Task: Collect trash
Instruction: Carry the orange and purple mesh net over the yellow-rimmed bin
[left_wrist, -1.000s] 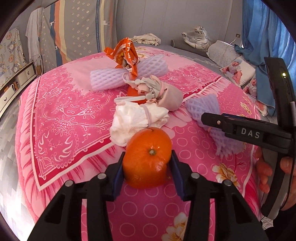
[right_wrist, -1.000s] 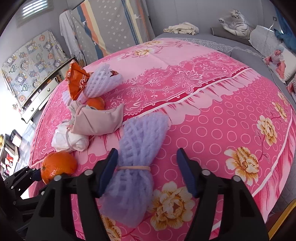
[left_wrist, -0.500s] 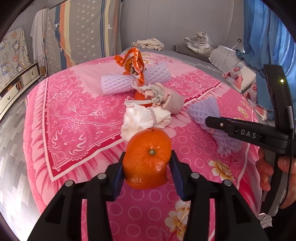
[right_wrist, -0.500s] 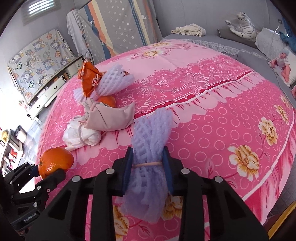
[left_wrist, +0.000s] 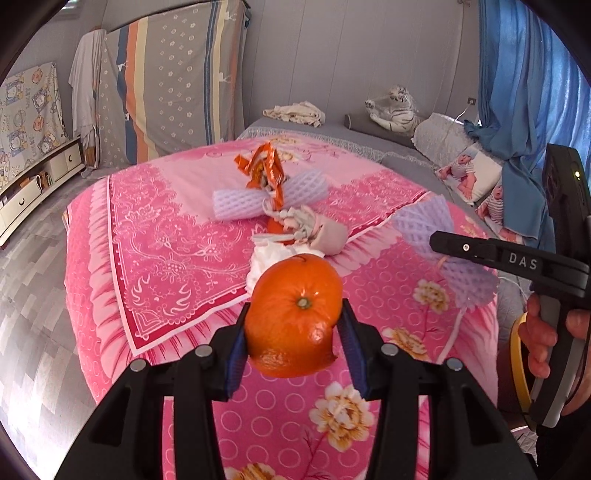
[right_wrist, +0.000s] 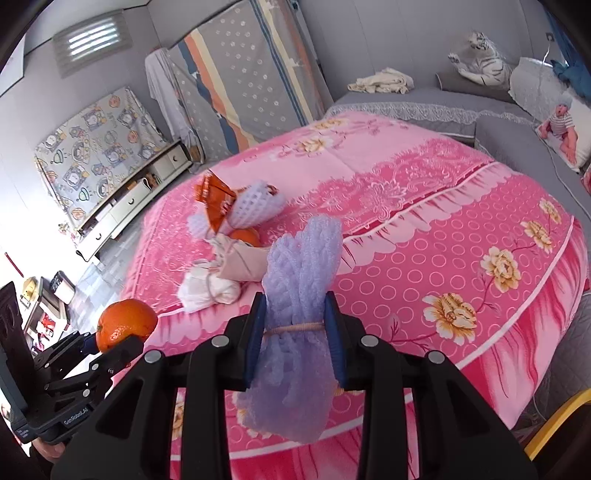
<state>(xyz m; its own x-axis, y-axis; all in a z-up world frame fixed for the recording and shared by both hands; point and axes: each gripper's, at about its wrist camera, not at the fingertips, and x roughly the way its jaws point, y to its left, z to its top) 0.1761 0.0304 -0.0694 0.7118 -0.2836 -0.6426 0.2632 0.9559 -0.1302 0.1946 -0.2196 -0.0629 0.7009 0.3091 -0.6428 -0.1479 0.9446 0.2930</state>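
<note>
Gripping an orange (left_wrist: 293, 314) between its blue pads, the left gripper (left_wrist: 293, 332) holds it clear above the pink bedspread (left_wrist: 166, 236). The right gripper (right_wrist: 295, 334) is clenched on a purple foam net (right_wrist: 301, 280), pinching it at its rubber band. The orange hides most of a white bundle (right_wrist: 208, 290) behind it. A second orange (right_wrist: 244, 236) is mostly covered by a beige cloth (right_wrist: 243, 264) and a wrapper (right_wrist: 214, 201).

Two oranges (left_wrist: 293, 314), two foam nets (right_wrist: 295, 325), one wrapper (left_wrist: 264, 170), perhaps two cloth bundles (right_wrist: 208, 288).
</note>
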